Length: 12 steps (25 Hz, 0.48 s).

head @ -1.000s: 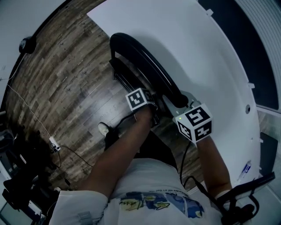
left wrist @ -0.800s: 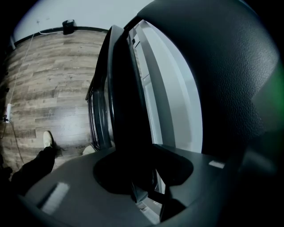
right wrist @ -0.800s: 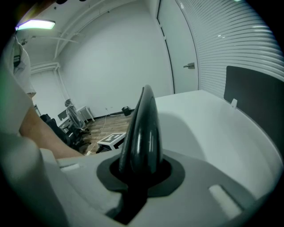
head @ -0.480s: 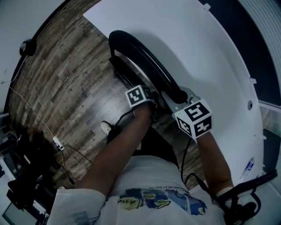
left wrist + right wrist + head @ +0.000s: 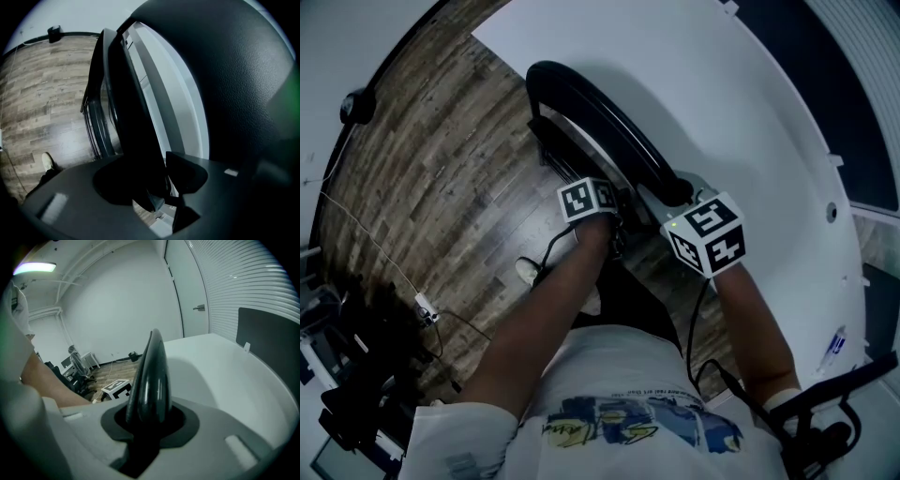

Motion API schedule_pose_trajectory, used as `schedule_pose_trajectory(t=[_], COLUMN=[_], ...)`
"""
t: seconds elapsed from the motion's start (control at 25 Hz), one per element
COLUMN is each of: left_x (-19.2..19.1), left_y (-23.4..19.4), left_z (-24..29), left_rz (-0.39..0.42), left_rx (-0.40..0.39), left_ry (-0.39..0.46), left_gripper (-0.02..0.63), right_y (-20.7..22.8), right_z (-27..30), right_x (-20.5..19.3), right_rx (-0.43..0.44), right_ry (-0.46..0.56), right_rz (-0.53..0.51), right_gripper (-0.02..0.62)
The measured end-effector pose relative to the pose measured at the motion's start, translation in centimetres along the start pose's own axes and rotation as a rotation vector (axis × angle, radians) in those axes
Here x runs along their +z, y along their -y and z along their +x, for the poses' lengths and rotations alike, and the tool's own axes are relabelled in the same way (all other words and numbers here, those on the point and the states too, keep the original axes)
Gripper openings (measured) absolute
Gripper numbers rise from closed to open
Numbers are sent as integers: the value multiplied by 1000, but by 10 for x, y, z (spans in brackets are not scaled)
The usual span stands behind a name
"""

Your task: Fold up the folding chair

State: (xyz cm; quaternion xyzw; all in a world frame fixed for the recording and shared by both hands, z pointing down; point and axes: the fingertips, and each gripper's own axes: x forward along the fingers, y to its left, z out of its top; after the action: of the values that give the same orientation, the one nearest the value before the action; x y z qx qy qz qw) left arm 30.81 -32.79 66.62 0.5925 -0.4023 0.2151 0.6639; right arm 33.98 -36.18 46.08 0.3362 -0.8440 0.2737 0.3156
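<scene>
Hardwood floor [image 5: 441, 169] fills the left of the scene, where a black folding chair [image 5: 600, 117] stands edge-on, already collapsed almost flat, just beside the curved white desk [image 5: 741, 122]. The left tool [image 5: 617, 217] straddles a thin dark panel [image 5: 136, 140] low on the frame; its jaws have just been opening, and a pale gap shows between the panel and one pad, so the hold there is released. Further right, the right tool [image 5: 677, 202] sits over the padded top rim [image 5: 150, 380] of the back; its jaws have also just been opening, with the rim between them and a dark margin on either side, so it appears slack too. The fold looks all but done, and what remains is probably letting go cleanly. That likely means confirming the chair balances, or rests against the desk, before drawing either tool away, withdrawing one at a time straight off the edge, and keeping pads clear of the hinges.
</scene>
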Motion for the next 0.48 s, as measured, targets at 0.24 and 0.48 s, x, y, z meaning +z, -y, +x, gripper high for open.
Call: schedule_pose_trajectory(t=[0.24,0.48], left_x=[-1,-1], left_y=[-5,-8], left_z=[-8,-26], left_rz=[26,43], left_rx=[-3,-1], left_ry=[-32,-21], left_gripper=[249,264], right_y=[8,9], right_z=[-3,-14], right_x=[-2,-1], right_rx=[-17,-31], right_ry=[-10,-4], right_rz=[32,30], right_gripper=[175,184])
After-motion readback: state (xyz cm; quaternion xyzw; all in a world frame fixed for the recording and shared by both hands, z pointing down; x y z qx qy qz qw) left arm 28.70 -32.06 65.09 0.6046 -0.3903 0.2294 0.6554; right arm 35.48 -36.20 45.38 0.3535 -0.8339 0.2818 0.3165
